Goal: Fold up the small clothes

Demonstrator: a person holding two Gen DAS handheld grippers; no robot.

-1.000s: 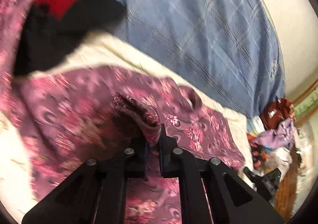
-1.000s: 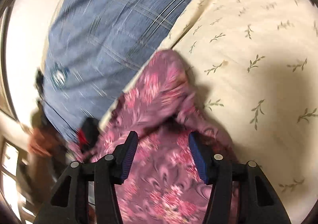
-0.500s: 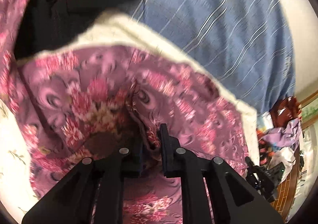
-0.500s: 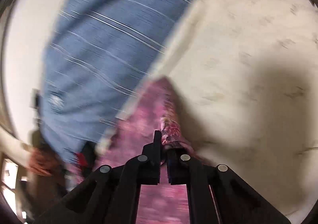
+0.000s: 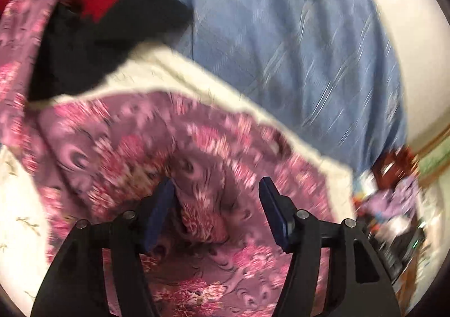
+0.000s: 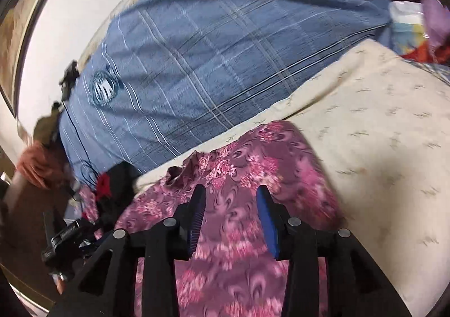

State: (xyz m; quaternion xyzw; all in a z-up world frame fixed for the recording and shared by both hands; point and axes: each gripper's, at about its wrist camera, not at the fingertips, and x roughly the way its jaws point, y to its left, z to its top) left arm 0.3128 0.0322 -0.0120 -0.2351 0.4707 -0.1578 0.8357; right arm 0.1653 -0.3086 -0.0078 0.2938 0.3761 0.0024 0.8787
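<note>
The purple floral-print cloth garment (image 5: 197, 153) lies under both just-opened tongs, left tongs (image 5: 216, 204) astride a raised fold, right tongs (image 6: 230, 215) gripping nothing.

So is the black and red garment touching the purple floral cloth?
Touching. In the left wrist view the black and red garment lies against a strip of the purple floral cloth along its left edge, with no gap showing between them.

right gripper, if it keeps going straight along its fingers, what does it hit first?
Most likely the purple floral garment lying right ahead of the open right gripper, spread on the cream leaf-print sheet. Depth is hard to judge; nothing else seems to stand between.
</note>
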